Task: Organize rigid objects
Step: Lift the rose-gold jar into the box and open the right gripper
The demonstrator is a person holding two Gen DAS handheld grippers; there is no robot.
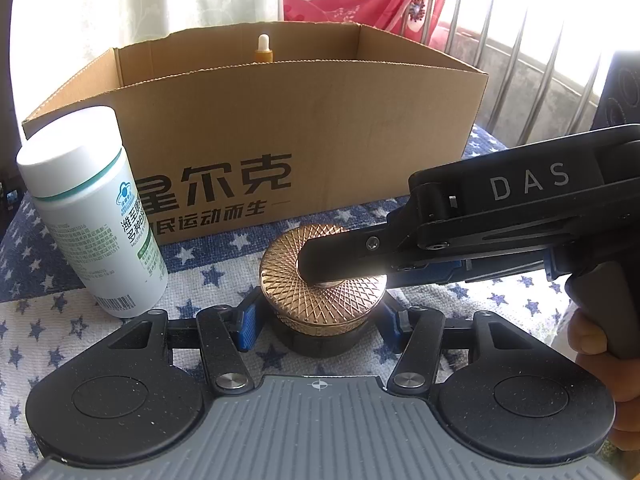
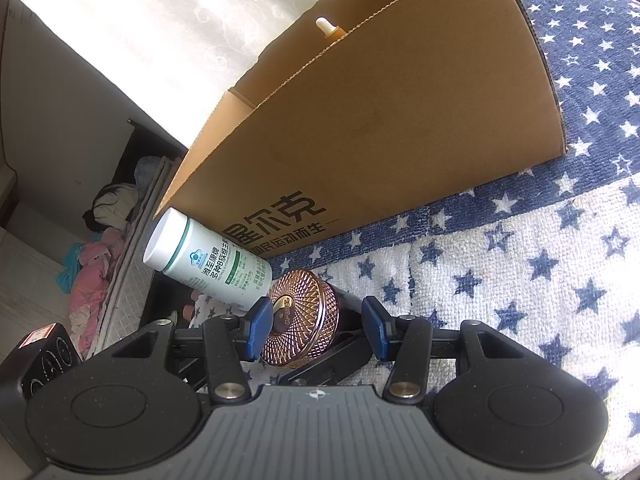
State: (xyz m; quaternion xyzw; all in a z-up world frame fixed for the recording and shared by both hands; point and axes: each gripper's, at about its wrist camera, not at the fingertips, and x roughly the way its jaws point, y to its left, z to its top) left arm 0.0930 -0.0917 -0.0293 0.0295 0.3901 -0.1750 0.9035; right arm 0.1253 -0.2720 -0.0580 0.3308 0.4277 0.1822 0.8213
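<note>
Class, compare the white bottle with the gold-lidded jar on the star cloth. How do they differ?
The white bottle is tall and slim; the gold-lidded jar is short and wide. The bottle has a smooth white cap and printed label; the jar has a patterned gold lid on a dark base. Both stand upright before the cardboard box.

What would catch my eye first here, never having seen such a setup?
Probably the gold-lidded jar on the star-patterned cloth, with both handheld grippers, left and right, closing in on it. Behind stands an open cardboard box, a white bottle upright at its left front corner.
</note>
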